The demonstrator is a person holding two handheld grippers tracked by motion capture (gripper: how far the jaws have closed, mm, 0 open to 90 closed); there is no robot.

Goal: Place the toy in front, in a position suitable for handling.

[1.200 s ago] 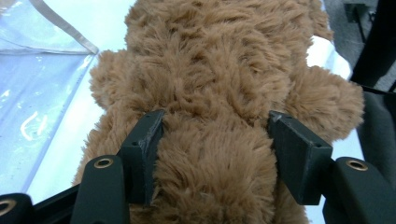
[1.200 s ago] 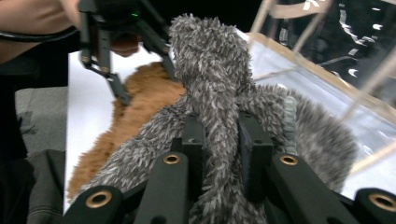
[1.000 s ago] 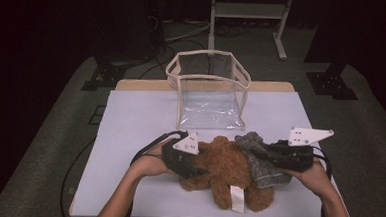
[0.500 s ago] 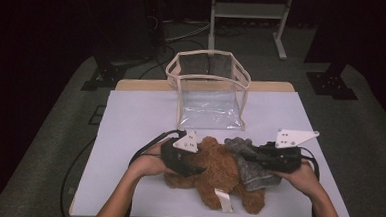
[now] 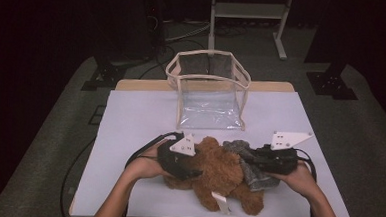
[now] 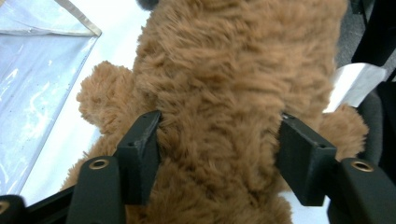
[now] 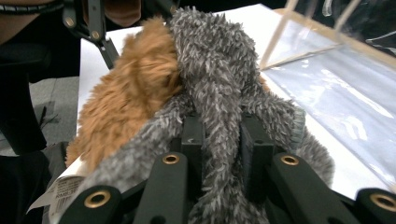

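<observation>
A brown teddy bear (image 5: pixel 222 172) lies on the white table (image 5: pixel 140 121) near the front edge, with a grey fuzzy garment (image 5: pixel 256 179) draped over its right side. My left gripper (image 5: pixel 196 172) comes at the bear from the left. Its jaws (image 6: pixel 219 140) stand on either side of the bear's body (image 6: pixel 224 84) with both pads against the fur, and they have just been opening a little. From the right, my right gripper (image 5: pixel 247 161) is shut on a fold of the grey garment (image 7: pixel 219 84). A white tag (image 5: pixel 221 202) hangs from the bear.
A clear plastic bag with a beige rim (image 5: pixel 209 97) stands open at the middle back of the table. Beyond the table's far edge are dark floor, cables and a metal stand (image 5: pixel 248 11). Bare table lies to the left and right of the bag.
The right gripper has shifted slightly left with the grey garment. The bear has slid a little to the left with it. The left hand has stayed about where it was.
</observation>
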